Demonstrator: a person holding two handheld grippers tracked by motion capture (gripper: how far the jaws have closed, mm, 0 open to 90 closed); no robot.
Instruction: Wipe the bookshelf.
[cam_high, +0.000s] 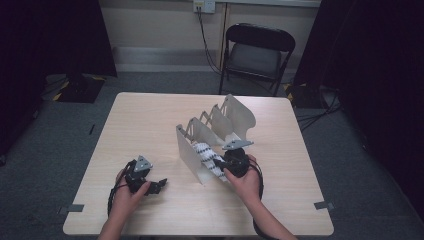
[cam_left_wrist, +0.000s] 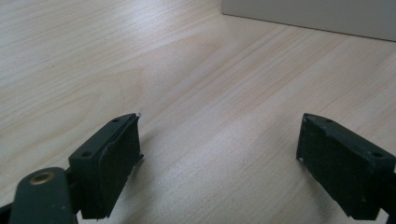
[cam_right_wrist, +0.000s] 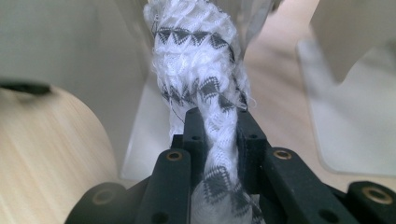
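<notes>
White-and-black patterned knit cloth roll sits clamped in right gripper, entering nearest slot of white slotted divider rack. Left gripper idle, jaws apart. Next: push deeper, release.

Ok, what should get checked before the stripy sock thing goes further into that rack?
1. Right gripper clamped on the patterned cloth: ok, jaws shut on it.
2. Cloth lined up with the nearest slot of the divider rack: ok, it lies between the first two plates.
3. Left gripper free: ok, jaws open over bare table, holding nothing.
4. Rack steadied: not ok, the left gripper rests apart from it.
5. Cloth fully seated in the slot: cannot tell, its far end is hidden.
</notes>
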